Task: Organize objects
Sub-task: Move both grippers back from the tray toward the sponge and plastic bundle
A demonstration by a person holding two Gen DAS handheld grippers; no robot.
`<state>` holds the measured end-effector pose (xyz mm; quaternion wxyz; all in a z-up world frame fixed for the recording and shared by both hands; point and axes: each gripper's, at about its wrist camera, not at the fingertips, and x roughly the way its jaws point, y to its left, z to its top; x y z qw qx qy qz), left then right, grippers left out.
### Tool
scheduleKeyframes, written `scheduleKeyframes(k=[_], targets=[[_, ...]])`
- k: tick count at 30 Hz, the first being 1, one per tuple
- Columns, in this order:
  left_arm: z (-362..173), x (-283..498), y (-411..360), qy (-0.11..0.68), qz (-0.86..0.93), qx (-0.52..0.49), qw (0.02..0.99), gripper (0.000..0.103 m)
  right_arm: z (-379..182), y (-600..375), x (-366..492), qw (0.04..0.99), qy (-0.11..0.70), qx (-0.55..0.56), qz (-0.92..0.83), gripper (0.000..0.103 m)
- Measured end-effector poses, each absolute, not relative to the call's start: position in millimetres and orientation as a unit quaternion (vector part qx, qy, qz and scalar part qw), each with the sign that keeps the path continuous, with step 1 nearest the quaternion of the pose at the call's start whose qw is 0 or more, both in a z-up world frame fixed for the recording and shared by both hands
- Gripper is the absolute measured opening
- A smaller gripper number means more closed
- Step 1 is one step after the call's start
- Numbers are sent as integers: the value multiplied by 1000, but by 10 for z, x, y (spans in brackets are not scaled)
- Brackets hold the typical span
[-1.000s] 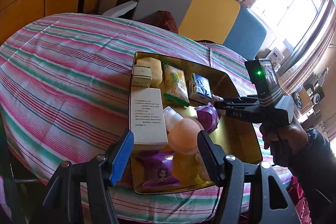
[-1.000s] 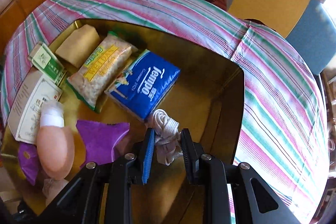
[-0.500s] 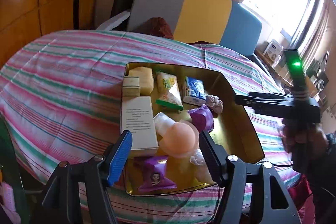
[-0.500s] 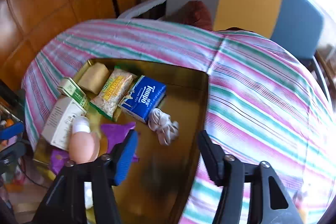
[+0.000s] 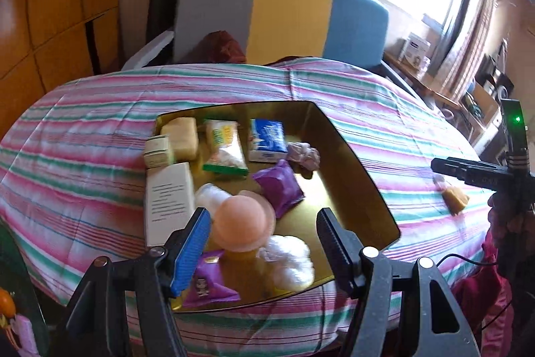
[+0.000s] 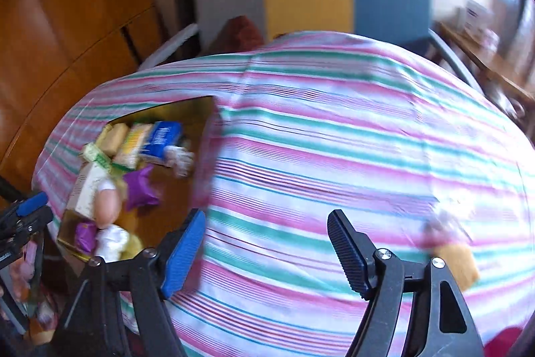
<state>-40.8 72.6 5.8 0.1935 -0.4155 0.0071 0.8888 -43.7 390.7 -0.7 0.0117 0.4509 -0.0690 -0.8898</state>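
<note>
Packaging print is mostly blurred here: the blue tissue pack [image 5: 267,139] carries white lettering I cannot make out, the white box [image 5: 169,201] has lines of small text too fine to read, and the snack bag [image 5: 224,147] shows a yellow label, illegible. Counting inside the gold tray [image 5: 364,186] on the striped tablecloth [image 5: 83,139]: two purple sachets, one mid-tray [image 5: 279,188] and one at the near edge [image 5: 207,281]; one small green-and-white carton [image 5: 157,151]; one beige block [image 5: 180,136]; one peach bottle with a white cap [image 5: 242,223]; one knotted white cord [image 5: 304,153] just beside the tissue pack; one white wad [image 5: 289,260]. Outside the tray, one yellowish packet [image 6: 456,263] lies on the cloth. The left gripper [image 5: 264,250] hangs above the tray's near end, jaws spread wide, pinching nothing. The right gripper [image 6: 267,253] is over bare cloth, well away from the tray, jaws opening with nothing between them.
</note>
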Motion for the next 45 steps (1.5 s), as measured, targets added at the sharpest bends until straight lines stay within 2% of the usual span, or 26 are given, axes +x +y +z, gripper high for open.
scheduleKeyframes(k=[8,19,22,26,31,37,45], targets=[[121,-326,1157,42,880,-409,238,67,-14,4812,-103,-84,-143,436,-885,87],[89,-267,1811,69,849,-434,295,67,-221,5971,330,-210,-303,363,-856,88],[56,-258,2031,77,836,-442,316,67,-296,6199,522,-219,-378,320,-840,88],[24,-265,2391,94,821,-448,341,67,-287,6300,683,-221,-418,267,-840,90],[-66,-317,2873,111,799,-465,366,66,-295,6291,667,-200,-431,255,-842,92],[-179,-413,3503,131,775,-468,404,60,-326,6306,681,-180,-452,243,-839,93],[-353,-584,4337,157,741,-472,450,60,-347,6353,772,-166,-478,219,-834,96]])
